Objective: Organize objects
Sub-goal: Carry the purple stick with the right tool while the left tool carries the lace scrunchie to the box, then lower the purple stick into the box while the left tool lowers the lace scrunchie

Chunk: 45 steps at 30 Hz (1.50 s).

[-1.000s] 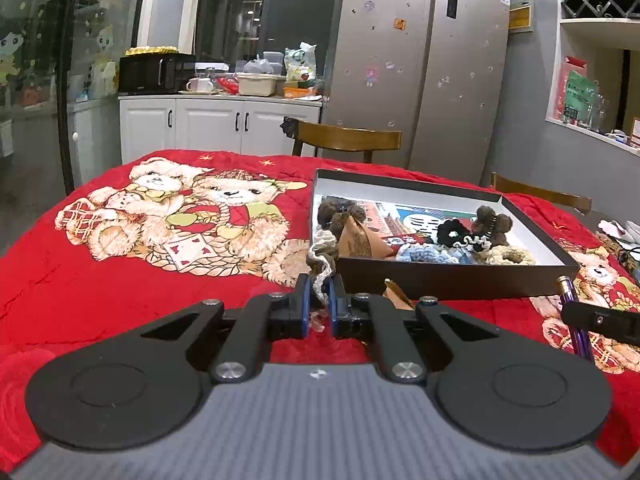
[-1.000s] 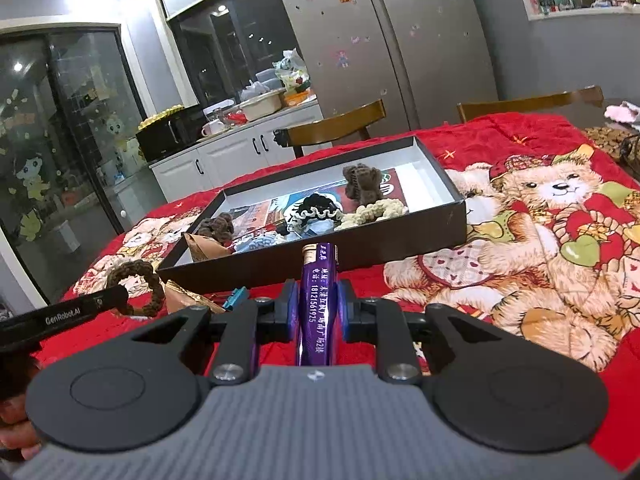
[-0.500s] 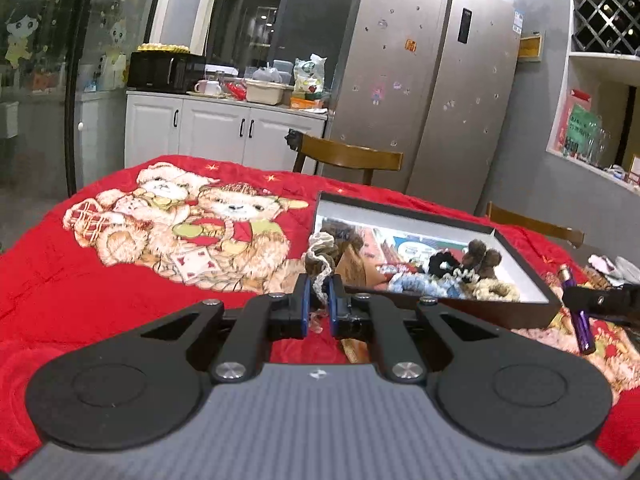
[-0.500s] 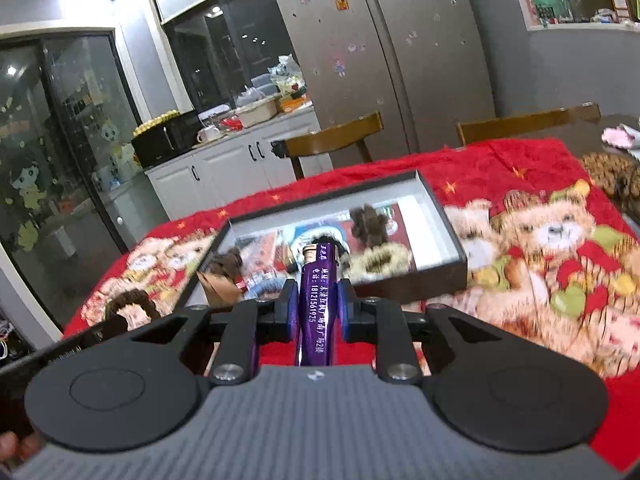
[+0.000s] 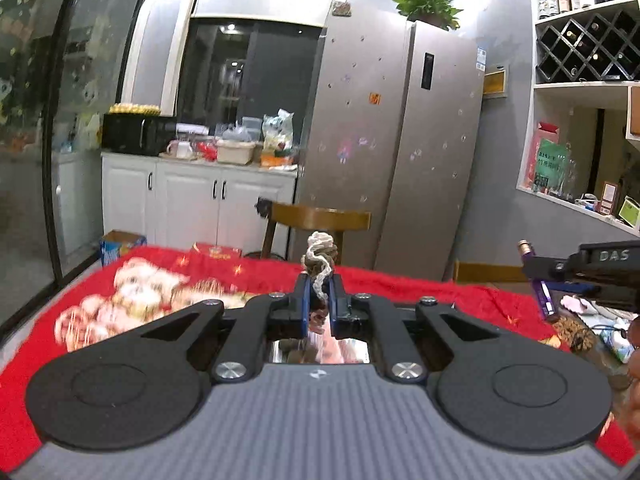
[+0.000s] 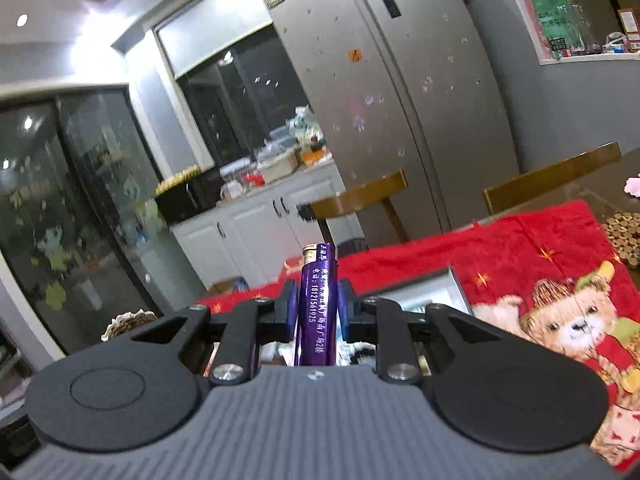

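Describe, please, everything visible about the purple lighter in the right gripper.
The purple lighter is a slim, glossy plastic stick with a silver metal cap at its far end and pale printed characters along its body. It points forward, clamped between the right gripper's jaws, held in the air above the red blanket, touching nothing else.

1 purple lighter (image 6: 316,304), 1 crocheted scrunchie (image 5: 319,260), 2 wooden chairs (image 6: 360,200), 1 fridge (image 5: 400,140)

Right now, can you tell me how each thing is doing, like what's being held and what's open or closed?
Left gripper: shut on the scrunchie.
Scrunchie: pinched, sticking up past the fingertips.
Right gripper: shut on the lighter.
Lighter: purple, held lengthwise, metal top forward.
Box: lidless, below the grippers.
Fridge: doors closed.
Cabinet: doors closed.
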Tool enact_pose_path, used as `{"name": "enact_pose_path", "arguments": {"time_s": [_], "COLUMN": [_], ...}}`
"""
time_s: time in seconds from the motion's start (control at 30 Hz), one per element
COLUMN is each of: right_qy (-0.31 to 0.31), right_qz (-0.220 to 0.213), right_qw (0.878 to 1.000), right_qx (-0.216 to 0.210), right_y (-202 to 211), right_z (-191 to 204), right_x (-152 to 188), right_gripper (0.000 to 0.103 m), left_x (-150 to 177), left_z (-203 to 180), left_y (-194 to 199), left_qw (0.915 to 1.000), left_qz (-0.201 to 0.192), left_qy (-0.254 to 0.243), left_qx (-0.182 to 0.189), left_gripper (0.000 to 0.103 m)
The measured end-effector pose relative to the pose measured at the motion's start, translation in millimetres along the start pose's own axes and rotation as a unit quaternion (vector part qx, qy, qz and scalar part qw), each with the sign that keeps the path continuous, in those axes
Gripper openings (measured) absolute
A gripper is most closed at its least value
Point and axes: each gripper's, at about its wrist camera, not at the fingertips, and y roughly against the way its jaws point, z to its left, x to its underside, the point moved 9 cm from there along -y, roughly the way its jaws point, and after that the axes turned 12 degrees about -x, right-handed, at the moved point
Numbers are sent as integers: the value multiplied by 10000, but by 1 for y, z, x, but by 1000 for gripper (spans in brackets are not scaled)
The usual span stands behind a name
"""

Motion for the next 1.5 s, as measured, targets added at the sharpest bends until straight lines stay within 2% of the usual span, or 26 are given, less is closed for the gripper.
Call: {"name": "enact_pose_path", "arguments": {"time_s": [0.1,0.27,0.43,0.5,0.6,0.67,0.77,0.93,1.07,1.3,1.5], "right_qy": [-228,-502,-747,-871,-1001,-1028,-1052,-973,-1176,-1328,-1317], "right_qz": [-166,-240,-258,-295,-203,-142,52,404,778,1437,1589], "right_qw": [9996,9981,9957,9949,9941,9942,9944,9944,9900,9806,9784], "right_qx": [-81,-282,-474,-416,-356,-293,-111,125,53,-76,54], "right_y": [-15,-45,-84,-103,-131,-144,-162,-187,-201,-219,-222], "right_z": [-1,-2,-6,-12,-26,-35,-48,-63,-72,-79,-83], "right_x": [-14,-29,-34,-34,-26,-18,-3,23,44,76,88], "right_gripper": [23,23,23,23,24,24,24,24,24,24,22], "left_x": [-23,-52,-65,-64,-52,-38,-21,9,38,71,81], "left_z": [-8,-22,-36,-39,-42,-47,-49,-43,-41,-40,-45], "left_y": [-4,-22,-61,-83,-119,-147,-174,-213,-241,-258,-258], "left_qw": [9999,9989,9971,9966,9952,9969,9987,9966,9906,9876,9874], "left_qz": [-101,-156,-81,-41,43,349,418,794,1320,1566,1581], "left_qy": [92,383,649,717,850,559,213,211,340,125,-22], "left_qx": [-53,214,401,414,491,431,192,84,89,9,6], "left_gripper": [11,11,11,11,11,11,11,11,11,11,11]}}
